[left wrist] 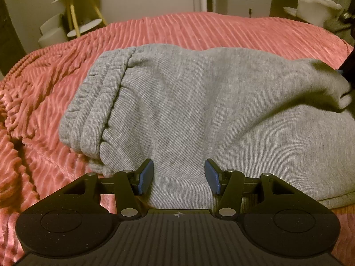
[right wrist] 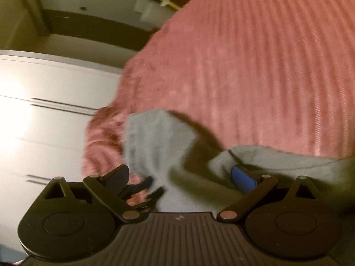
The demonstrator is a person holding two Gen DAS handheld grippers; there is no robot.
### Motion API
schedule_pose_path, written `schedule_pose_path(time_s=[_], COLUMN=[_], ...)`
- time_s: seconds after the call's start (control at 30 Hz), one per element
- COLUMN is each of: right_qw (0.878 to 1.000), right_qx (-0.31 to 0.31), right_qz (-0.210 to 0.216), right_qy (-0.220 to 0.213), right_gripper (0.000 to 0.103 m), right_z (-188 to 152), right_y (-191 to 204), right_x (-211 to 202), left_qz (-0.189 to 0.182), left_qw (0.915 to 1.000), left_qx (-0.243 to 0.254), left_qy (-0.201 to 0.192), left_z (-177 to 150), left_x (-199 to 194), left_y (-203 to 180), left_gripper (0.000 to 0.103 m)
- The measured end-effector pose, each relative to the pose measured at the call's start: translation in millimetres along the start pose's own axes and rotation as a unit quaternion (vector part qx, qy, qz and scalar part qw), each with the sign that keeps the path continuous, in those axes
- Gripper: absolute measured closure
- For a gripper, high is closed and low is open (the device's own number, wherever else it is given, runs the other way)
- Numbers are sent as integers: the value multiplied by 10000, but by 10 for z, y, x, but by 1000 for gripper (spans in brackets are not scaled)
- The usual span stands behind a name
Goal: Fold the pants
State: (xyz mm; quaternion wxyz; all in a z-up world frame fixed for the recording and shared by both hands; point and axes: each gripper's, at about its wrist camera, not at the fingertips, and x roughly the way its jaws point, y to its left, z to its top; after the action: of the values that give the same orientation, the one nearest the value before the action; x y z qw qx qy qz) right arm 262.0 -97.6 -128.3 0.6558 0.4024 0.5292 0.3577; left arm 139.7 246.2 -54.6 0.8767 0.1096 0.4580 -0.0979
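Grey knit pants (left wrist: 188, 102) lie bunched on a pink ribbed bedspread (left wrist: 199, 28), with the ribbed waistband (left wrist: 95, 106) at the left. My left gripper (left wrist: 179, 175) is open, its blue pads either side of the cloth at the near edge, gripping nothing. In the blurred, tilted right wrist view my right gripper (right wrist: 186, 177) is open over the grey pants (right wrist: 155, 137). Its blue right pad (right wrist: 243, 178) touches a fold. The right gripper shows as a dark shape at the left wrist view's right edge (left wrist: 349, 66), by a lifted fold.
A tiered side table (left wrist: 75, 15) with yellow legs stands beyond the bed at left. Cabinets (left wrist: 244, 0) and a white chair (left wrist: 317, 8) stand behind at right. White wardrobe doors (right wrist: 44, 110) fill the right wrist view's left side. The bedspread is rumpled at left (left wrist: 20, 102).
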Motion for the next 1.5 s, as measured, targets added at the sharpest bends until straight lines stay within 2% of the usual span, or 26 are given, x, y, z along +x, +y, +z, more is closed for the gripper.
schedule_pose_path(time_s=[0.07,0.17,0.27,0.4,0.5,0.53,0.6,0.63,0.67,0.7,0.9,0.97,1.0,1.03,1.07,1.1,1.13,1.17,1.27,1.37,1.43,1.5], right_qw=[9991,9988,9943,9874,9787,9777,9740,9668,9603,9581,9848,9900,9898,9871,9809,9670,9468,9379,9396,9554,9653,9627], right_qx=[203,386,810,1324,1542,1494,1267,1215,1176,1124,648,467,457,475,381,207,106,55,82,-18,172,260], right_qz=[339,221,690,772,970,889,381,144,-20,-99,361,14,-117,-331,-719,-1335,-1954,-2067,-1666,-1392,-1035,-1105], right_qy=[147,190,20,-383,-946,-1180,-1839,-2243,-2528,-2633,-1571,-1329,-1344,-1490,-1764,-2158,-2554,-2785,-2990,-2603,-2391,-2456], right_gripper=[4,4,4,4,4,4,4,4,4,4,4,5,8,17,20,21,21,19,12,11,11,20], right_z=[25,76,147,167,173,197,241,225,185,139,-356,-394,-372,-336,-296,-279,-298,-329,-552,-805,-905,-945], right_y=[-67,-148,-243,-365,-433,-418,-341,-283,-231,-179,8,-13,-50,-64,-48,24,104,153,249,243,102,-8], right_x=[51,194,290,331,208,158,6,-104,-192,-246,-124,31,30,10,-59,-109,-188,-268,-435,-412,-377,-433], left_qz=[-5,3,19,27,19,25,34,23,18,5,25,22,22,22,21,16,7,-7,29,222,276,353], left_qw=[10000,10000,10000,10000,10000,10000,10000,10000,10000,10000,9999,9999,9999,9999,9999,9999,9999,9999,9998,9992,9991,9987], left_qx=[-6,2,15,24,2,2,17,7,4,-10,-18,-24,-27,-25,-26,-33,-36,-44,-112,-163,-219,-300], left_qy=[-10,-12,-8,-11,-41,-51,-59,-61,-61,-62,-100,-101,-102,-101,-102,-108,-117,-132,-142,-276,-254,-211], left_z=[-1,-3,0,-1,-12,-16,-18,-24,-22,-22,-38,-41,-41,-42,-40,-37,-36,-39,-18,17,34,43], left_x=[2,4,6,6,10,10,5,1,1,-1,-15,-21,-24,-26,-31,-42,-59,-79,-172,-254,-256,-272], left_y=[1,0,-5,-9,-4,-5,-10,-2,-4,-1,-22,-21,-25,-22,-18,-16,-7,7,51,76,104,138], left_gripper=[46,46,45,45,45,45,45,45,45,45,44,44,44,44,44,44,44,44,43,39,39,43])
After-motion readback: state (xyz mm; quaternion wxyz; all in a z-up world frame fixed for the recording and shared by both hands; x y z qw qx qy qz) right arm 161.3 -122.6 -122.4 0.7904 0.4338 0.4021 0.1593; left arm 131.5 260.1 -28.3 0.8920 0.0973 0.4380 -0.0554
